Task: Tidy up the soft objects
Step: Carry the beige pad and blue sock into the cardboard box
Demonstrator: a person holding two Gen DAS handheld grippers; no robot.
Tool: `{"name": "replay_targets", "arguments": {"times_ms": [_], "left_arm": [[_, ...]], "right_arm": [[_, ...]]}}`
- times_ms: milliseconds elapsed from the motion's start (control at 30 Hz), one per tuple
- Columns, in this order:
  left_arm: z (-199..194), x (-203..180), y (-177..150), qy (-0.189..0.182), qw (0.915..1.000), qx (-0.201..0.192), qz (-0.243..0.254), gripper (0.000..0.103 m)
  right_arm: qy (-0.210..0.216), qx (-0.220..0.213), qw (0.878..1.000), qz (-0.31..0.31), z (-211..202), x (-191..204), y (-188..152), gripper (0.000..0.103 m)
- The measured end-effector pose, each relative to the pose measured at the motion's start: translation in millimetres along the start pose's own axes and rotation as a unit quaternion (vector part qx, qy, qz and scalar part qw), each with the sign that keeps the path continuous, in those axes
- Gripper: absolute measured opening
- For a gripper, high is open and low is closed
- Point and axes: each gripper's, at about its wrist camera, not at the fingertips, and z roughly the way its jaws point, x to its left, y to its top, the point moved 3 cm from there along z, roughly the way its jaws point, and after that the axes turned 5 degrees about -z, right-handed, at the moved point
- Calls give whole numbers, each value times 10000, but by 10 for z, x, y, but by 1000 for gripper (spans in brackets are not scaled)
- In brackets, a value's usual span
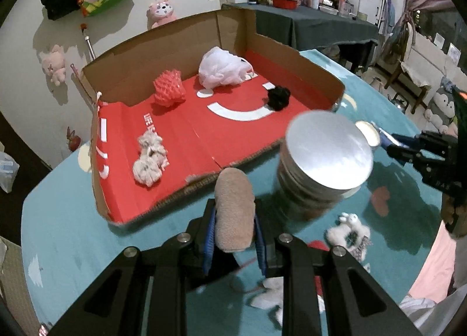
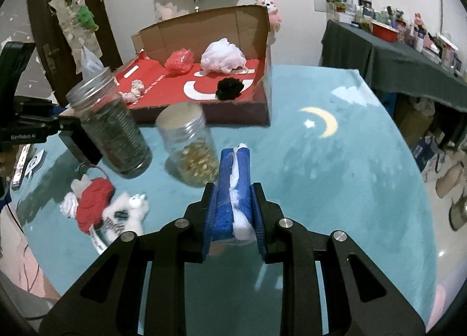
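The cardboard box [image 1: 181,143] with the red floor lies open on the teal worktop [image 2: 335,178] and serves as the collecting place: inside it already sit a white plastic bag [image 1: 221,68], a red foam net [image 1: 169,89], a black pompom [image 1: 278,98] and a crumpled pale cloth [image 1: 149,160], spread apart so that each keeps its own patch.

The left gripper [image 1: 235,230] has its jaws closed on a beige fuzzy roll [image 1: 233,204], which stands up between the pads just short of the box's near edge; held this way it looks ready to be carried over the low front lip. The right gripper [image 2: 233,213] has its jaws clamped on a blue sponge [image 2: 232,190] with a strip of white stuffing or tissue pressed along it, farther back from the box.

Two glass jars with metal lids stand between the grippers and the box. The left wrist view shows only the lid of the nearer jar [image 1: 328,154], while the right wrist view reveals the contents: golden pieces in one jar [image 2: 192,149], dark green matter in the other jar [image 2: 112,128]. The right view also shows more clearly a red-and-white plush heap [image 2: 93,201] and a small white toy [image 2: 131,207] waiting on the worktop, well short of the box.
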Motion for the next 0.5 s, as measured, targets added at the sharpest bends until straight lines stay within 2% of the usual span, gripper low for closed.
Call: {"name": "replay_targets", "arguments": {"times_ms": [200, 500], "left_arm": [[67, 143, 211, -171, 9998, -20, 41, 25], [221, 307, 589, -429, 9990, -4, 147, 25]], "right_arm": [[56, -41, 9993, -378, 32, -105, 274, 23], [493, -42, 9961, -733, 164, -39, 831, 23]]}}
